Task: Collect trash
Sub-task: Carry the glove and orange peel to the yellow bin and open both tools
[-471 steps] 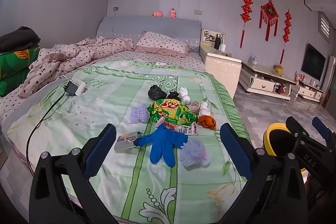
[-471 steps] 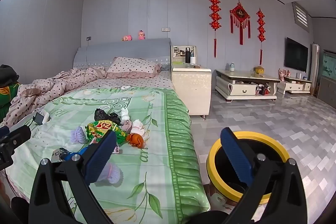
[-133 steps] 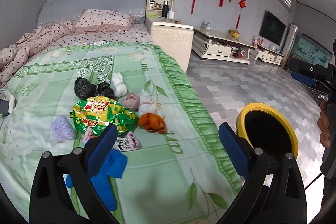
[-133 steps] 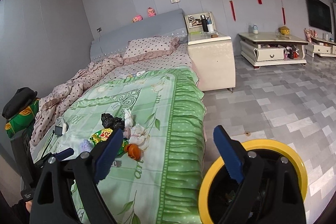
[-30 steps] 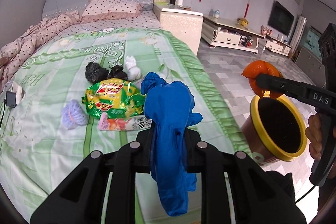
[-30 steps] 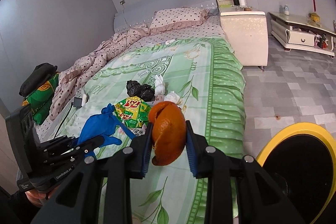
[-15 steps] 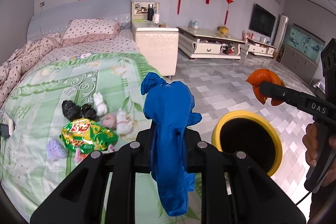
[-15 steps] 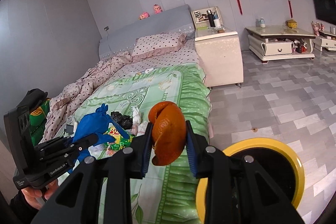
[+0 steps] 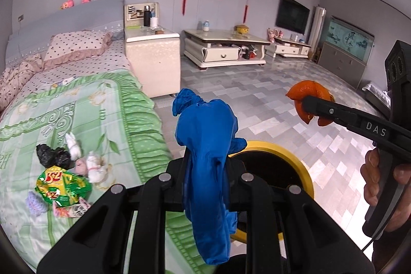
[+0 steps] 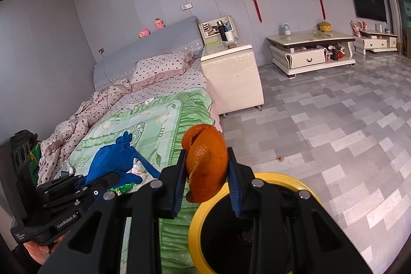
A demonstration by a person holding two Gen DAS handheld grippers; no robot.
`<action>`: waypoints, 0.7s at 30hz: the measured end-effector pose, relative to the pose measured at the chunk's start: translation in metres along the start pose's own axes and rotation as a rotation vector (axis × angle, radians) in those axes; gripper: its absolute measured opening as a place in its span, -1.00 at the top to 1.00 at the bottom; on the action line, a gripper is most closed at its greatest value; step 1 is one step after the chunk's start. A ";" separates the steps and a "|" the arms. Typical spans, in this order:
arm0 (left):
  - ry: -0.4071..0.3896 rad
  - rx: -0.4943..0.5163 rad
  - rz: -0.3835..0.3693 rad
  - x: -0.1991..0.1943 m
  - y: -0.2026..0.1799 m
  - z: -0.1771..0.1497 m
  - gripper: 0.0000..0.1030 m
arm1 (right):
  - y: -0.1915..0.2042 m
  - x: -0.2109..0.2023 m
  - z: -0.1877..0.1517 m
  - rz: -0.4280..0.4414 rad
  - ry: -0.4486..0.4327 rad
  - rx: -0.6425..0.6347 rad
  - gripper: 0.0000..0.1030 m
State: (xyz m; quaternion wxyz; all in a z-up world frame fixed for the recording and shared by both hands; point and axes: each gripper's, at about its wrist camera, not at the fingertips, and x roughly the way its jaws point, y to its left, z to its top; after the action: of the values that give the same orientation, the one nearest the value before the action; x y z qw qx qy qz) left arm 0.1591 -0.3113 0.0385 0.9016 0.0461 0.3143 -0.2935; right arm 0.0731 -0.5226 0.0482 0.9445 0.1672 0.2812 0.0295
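My left gripper (image 9: pixel 206 161) is shut on a blue glove (image 9: pixel 208 140) that hangs down in front of the yellow-rimmed bin (image 9: pixel 295 163). My right gripper (image 10: pixel 206 166) is shut on an orange peel (image 10: pixel 205 161) and holds it above the near rim of the bin (image 10: pixel 282 179). The peel also shows in the left wrist view (image 9: pixel 308 99), above and right of the bin. The glove also shows in the right wrist view (image 10: pixel 115 161). A green snack bag (image 9: pixel 63 186), black bags (image 9: pixel 52 157), white and pink wads (image 9: pixel 93 166) and a purple wad (image 9: pixel 36 202) lie on the bed.
The bed with a green sheet (image 9: pixel 84 120) fills the left. A white nightstand (image 9: pixel 154 58) stands beside it, a low white TV cabinet (image 9: pixel 223 50) along the far wall. Grey tiled floor (image 10: pixel 334 125) surrounds the bin.
Both grippers have swung right from the bed toward the bin, still holding the glove and the peel. The bin now sits directly under both.
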 end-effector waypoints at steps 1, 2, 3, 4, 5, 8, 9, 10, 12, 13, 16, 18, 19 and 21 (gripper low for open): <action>0.007 0.003 -0.008 0.005 -0.006 0.000 0.65 | -0.005 0.000 -0.001 -0.006 0.002 0.007 0.46; 0.015 0.005 -0.016 0.010 -0.011 0.000 0.65 | -0.009 0.001 -0.002 -0.008 0.004 0.012 0.46; 0.023 0.008 -0.024 0.015 -0.014 -0.001 0.64 | -0.013 0.002 -0.004 -0.012 0.007 0.019 0.46; 0.031 0.011 -0.029 0.020 -0.018 -0.001 0.64 | -0.017 0.004 -0.006 -0.016 0.011 0.025 0.46; 0.039 0.014 -0.035 0.025 -0.021 -0.002 0.64 | -0.022 0.006 -0.009 -0.018 0.018 0.035 0.46; 0.068 0.016 -0.051 0.042 -0.029 -0.009 0.64 | -0.034 0.017 -0.015 -0.023 0.039 0.063 0.46; 0.078 0.016 -0.057 0.047 -0.032 -0.010 0.64 | -0.037 0.021 -0.015 -0.026 0.045 0.069 0.46; 0.086 0.016 -0.063 0.052 -0.033 -0.013 0.64 | -0.041 0.025 -0.018 -0.028 0.052 0.079 0.46; 0.103 0.014 -0.072 0.061 -0.036 -0.018 0.64 | -0.049 0.031 -0.022 -0.033 0.066 0.097 0.46; 0.113 0.012 -0.076 0.066 -0.036 -0.020 0.64 | -0.051 0.035 -0.024 -0.037 0.072 0.104 0.46; 0.138 0.003 -0.089 0.080 -0.038 -0.028 0.63 | -0.062 0.045 -0.030 -0.052 0.091 0.120 0.46; 0.150 -0.005 -0.097 0.088 -0.039 -0.033 0.62 | -0.070 0.051 -0.035 -0.060 0.101 0.132 0.46; 0.157 -0.009 -0.102 0.091 -0.039 -0.035 0.62 | -0.073 0.054 -0.037 -0.064 0.105 0.135 0.45; 0.174 -0.013 -0.113 0.100 -0.039 -0.040 0.61 | -0.079 0.059 -0.040 -0.071 0.111 0.143 0.45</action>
State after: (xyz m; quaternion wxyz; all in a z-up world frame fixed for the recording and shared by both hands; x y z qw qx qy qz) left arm 0.1783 -0.3823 -0.0489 0.8533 0.0479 0.3953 -0.3366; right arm 0.0980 -0.5758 -0.0402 0.9135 0.2222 0.3405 -0.0150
